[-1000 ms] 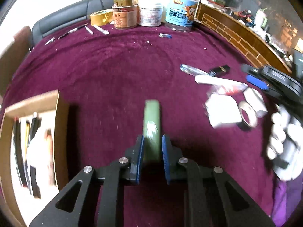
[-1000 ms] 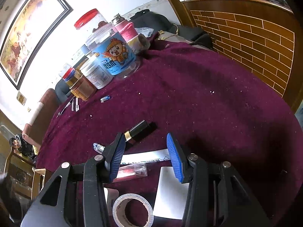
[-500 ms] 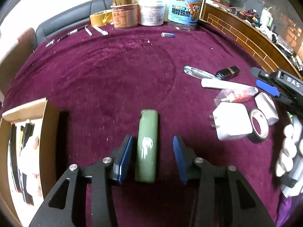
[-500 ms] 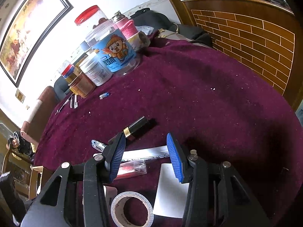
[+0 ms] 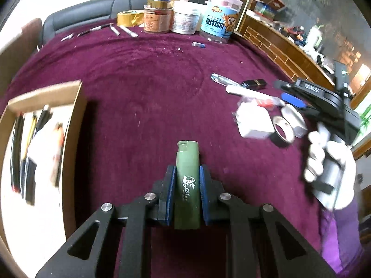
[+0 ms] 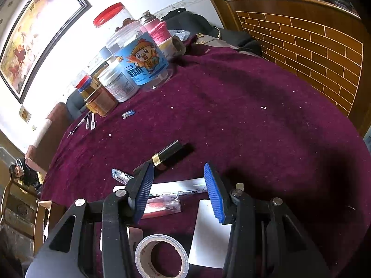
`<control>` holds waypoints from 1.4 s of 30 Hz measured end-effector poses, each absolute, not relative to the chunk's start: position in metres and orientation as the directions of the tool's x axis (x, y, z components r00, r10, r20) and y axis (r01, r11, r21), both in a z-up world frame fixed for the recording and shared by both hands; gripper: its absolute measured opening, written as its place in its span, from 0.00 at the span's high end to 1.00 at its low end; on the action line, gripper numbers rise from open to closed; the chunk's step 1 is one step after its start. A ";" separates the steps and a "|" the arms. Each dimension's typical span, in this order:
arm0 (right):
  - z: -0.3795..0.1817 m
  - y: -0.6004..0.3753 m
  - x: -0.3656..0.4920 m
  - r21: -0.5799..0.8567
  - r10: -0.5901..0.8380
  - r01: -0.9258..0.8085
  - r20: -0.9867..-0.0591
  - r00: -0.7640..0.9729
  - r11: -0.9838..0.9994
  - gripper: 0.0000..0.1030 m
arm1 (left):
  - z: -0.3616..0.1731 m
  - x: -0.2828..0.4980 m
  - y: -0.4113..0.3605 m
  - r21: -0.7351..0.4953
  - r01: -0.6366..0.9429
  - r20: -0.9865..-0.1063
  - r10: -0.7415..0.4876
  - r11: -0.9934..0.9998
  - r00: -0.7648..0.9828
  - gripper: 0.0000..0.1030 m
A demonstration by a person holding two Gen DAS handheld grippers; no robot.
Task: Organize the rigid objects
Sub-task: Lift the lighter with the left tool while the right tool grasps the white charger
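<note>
At far left an open cardboard box [image 5: 76,106] holds pens and other small items. The left gripper [image 5: 187,192] pinches a green lighter [image 5: 187,183] between its 2 blue pads, over the purple cloth [image 5: 143,88]. Judging by this, the step is carrying the lighter to the box; next calls for swinging left over it and letting go. At right, the right gripper [image 6: 179,191] hangs spread above the marker [image 6: 178,188], charger [image 6: 209,234] and tape roll [image 6: 161,257].

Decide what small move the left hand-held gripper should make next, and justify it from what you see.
Probably carry the green lighter left toward the cardboard box. The left hand-held gripper is shut on it, and the box already holds pens and similar items. The right hand-held gripper is open, over other clutter.
</note>
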State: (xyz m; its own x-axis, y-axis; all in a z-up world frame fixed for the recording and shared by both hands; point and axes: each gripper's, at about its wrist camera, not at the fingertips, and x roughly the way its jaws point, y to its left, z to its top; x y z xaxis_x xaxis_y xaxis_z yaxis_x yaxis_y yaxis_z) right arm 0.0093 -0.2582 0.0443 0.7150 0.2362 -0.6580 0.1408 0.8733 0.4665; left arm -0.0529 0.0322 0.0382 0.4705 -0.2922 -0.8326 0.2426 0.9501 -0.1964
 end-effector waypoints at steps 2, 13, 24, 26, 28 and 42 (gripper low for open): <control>0.045 -0.256 0.008 0.495 0.279 0.101 -0.633 0.722 0.863 0.58 | 0.032 -0.060 0.036 -0.200 0.234 -0.832 -0.291 0.951 0.473 0.84; 0.052 -0.184 0.000 0.543 0.554 -0.206 -0.618 0.558 0.814 0.58 | 0.012 -0.059 0.057 -0.372 0.204 -0.745 -0.423 0.905 0.516 0.84; 0.047 -0.147 -0.007 0.471 0.502 -0.181 -0.770 0.394 0.863 0.55 | 0.010 -0.059 0.066 -0.419 0.198 -0.728 -0.458 0.886 0.510 0.84; 0.038 -0.140 -0.014 0.583 0.616 -0.200 -0.741 0.267 0.788 0.55 | 0.010 -0.059 0.067 -0.427 0.197 -0.725 -0.465 0.882 0.509 0.84; 0.043 -0.143 -0.025 0.596 0.633 -0.214 -0.723 0.277 0.774 0.55 | 0.010 -0.059 0.067 -0.430 0.197 -0.724 -0.466 0.881 0.509 0.84; 0.045 -0.097 -0.093 0.126 0.320 -0.440 -0.859 0.400 0.889 0.52 | 0.012 -0.061 0.063 -0.381 0.207 -0.741 -0.432 0.901 0.514 0.83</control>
State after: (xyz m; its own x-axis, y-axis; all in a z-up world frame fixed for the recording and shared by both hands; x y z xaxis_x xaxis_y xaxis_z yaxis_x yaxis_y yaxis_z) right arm -0.0930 -0.0968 0.0446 0.4002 0.3198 -0.8588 -0.4399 0.8891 0.1261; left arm -0.0609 0.0629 0.0123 0.5137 -0.4319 -0.7414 0.2074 0.9009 -0.3812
